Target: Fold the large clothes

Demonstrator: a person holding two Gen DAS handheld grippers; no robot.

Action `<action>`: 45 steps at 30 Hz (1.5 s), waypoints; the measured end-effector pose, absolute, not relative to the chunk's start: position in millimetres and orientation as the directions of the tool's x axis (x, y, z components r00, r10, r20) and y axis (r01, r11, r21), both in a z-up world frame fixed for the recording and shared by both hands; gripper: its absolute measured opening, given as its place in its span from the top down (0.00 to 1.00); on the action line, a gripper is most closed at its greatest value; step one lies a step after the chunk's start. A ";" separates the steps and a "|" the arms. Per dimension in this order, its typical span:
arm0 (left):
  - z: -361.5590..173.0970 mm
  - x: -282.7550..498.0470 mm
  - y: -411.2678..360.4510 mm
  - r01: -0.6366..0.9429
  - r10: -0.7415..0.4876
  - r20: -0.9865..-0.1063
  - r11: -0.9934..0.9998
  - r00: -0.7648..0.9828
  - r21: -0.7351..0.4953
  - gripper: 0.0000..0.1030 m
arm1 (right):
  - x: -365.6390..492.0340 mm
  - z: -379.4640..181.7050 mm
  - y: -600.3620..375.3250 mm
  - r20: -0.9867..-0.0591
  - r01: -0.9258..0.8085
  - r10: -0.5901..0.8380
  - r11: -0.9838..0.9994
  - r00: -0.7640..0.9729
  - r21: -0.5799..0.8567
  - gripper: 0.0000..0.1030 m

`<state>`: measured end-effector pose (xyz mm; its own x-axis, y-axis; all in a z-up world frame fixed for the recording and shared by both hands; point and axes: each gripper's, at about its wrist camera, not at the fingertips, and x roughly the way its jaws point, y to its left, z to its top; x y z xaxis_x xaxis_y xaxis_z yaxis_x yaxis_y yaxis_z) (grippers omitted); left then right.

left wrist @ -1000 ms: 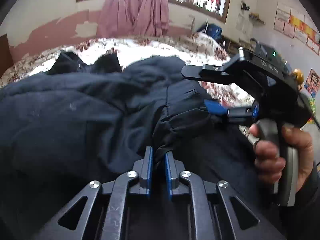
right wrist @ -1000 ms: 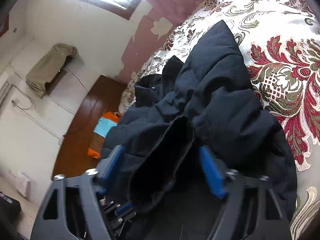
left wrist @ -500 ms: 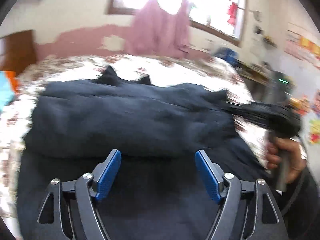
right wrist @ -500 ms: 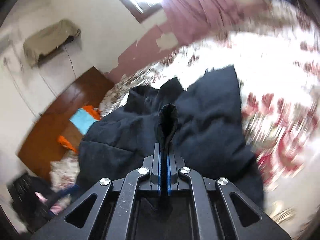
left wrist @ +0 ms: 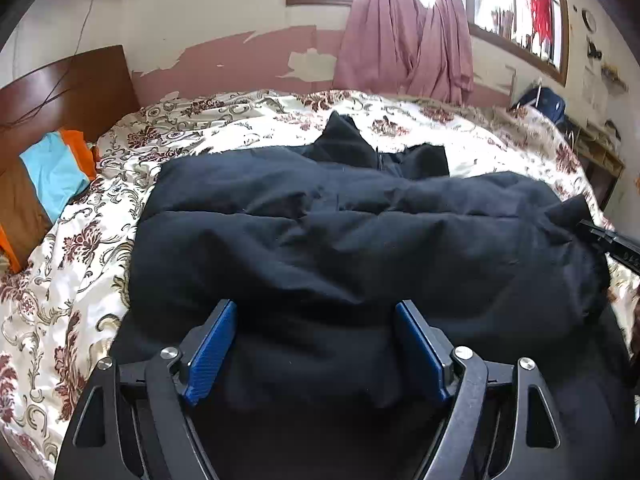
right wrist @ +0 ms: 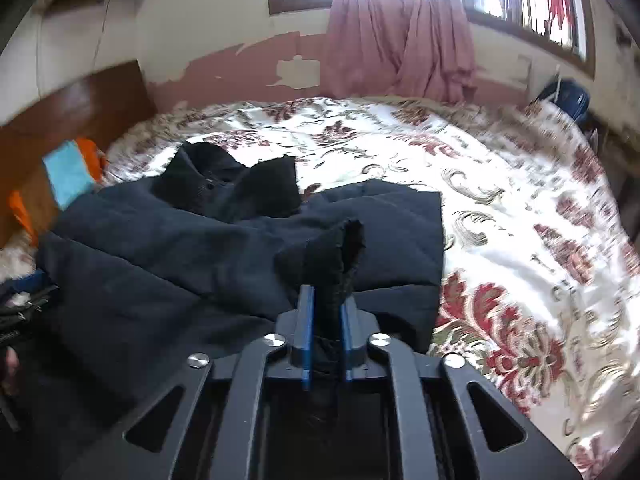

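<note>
A large dark navy padded jacket point(left wrist: 340, 240) lies spread across the bed, collar at the far side; it also shows in the right wrist view point(right wrist: 168, 264). My left gripper point(left wrist: 316, 328) is open and empty, its blue pads just above the jacket's near part. My right gripper point(right wrist: 326, 308) is shut on a raised fold of the jacket's edge point(right wrist: 340, 248), which sticks up between the pads. A tip of the right gripper's body shows at the left wrist view's right edge point(left wrist: 612, 240).
The bed has a white bedspread with red flowers point(right wrist: 520, 240). A brown headboard point(left wrist: 60, 84) with blue and orange cloth point(left wrist: 56, 172) stands at the left. Pink curtains point(left wrist: 404, 32) hang on the far wall under windows.
My left gripper let go of the jacket, opened and pulled back. My right gripper closed on a jacket fold and swung round to face the far wall.
</note>
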<state>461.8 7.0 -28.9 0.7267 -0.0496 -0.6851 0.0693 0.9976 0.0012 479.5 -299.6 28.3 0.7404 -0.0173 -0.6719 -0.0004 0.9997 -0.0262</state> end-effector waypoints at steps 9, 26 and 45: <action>-6.7 468.0 -3.7 0.198 -0.177 -0.596 0.980 0.783 -0.032 0.22 | 471.2 67.5 -246.7 -0.607 -0.171 0.088 0.982 0.790 -0.080 0.59; -55.6 505.8 -48.7 0.310 -0.030 -0.744 0.919 0.668 0.242 0.16 | 508.8 -24.1 -225.7 -0.822 -0.287 0.214 0.956 0.527 0.065 0.61; 35.9 643.2 0.4 0.197 -0.154 -0.752 0.980 0.641 -0.034 0.15 | 621.1 41.9 -302.0 -0.770 -0.098 0.308 0.947 0.559 0.308 0.38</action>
<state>643.2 0.4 35.9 0.6408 -0.1545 -0.7520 0.1966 0.9799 -0.0337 621.1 -302.0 41.9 0.5586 0.3079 -0.7702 -0.0976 0.9465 0.3075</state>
